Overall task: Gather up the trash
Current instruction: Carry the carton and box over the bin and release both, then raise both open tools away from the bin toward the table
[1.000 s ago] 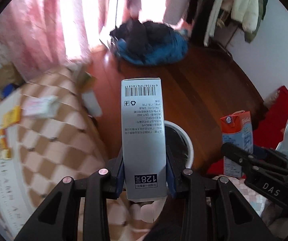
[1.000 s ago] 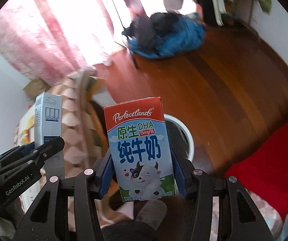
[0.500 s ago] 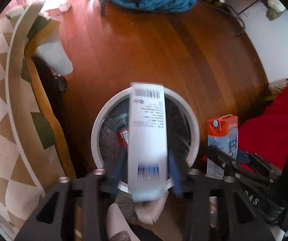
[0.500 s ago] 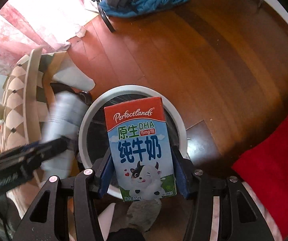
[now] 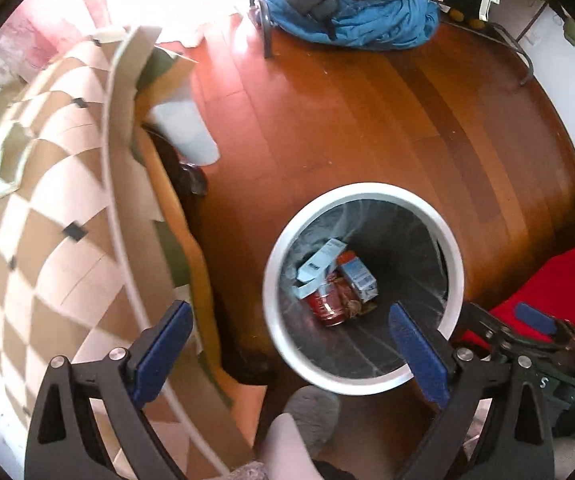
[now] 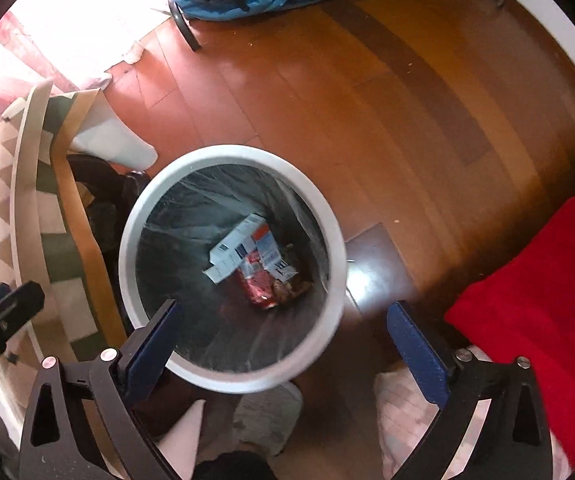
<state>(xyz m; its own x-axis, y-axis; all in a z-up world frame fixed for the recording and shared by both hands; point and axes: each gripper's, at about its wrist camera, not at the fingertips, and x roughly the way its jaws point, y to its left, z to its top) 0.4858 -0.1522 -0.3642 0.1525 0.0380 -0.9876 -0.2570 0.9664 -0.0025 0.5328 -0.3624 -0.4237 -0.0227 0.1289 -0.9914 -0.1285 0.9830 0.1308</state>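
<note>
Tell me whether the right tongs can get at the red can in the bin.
Probably yes: the right tongs hang open above the bin, whose mouth is uncovered. But the red can lies at the bottom, partly under a white box.

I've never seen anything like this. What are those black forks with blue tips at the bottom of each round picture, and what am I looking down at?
There is no robot here: a person holds a two-finger clamp in each hand, and a fisheye camera on each clamp looks forward along its fingers, hence the round pictures. One picture comes from the left gripper, the other from the right gripper. The blue strips are the fingers' pads.

Both point down into a round white bin lined with a clear bag standing on a reddish wooden floor. At its bottom lie a white and blue cardboard box, a small milk carton with a red top and a crushed red can.

Both clamps are open and hold nothing. At left is a tan and cream checked tablecloth.
</note>
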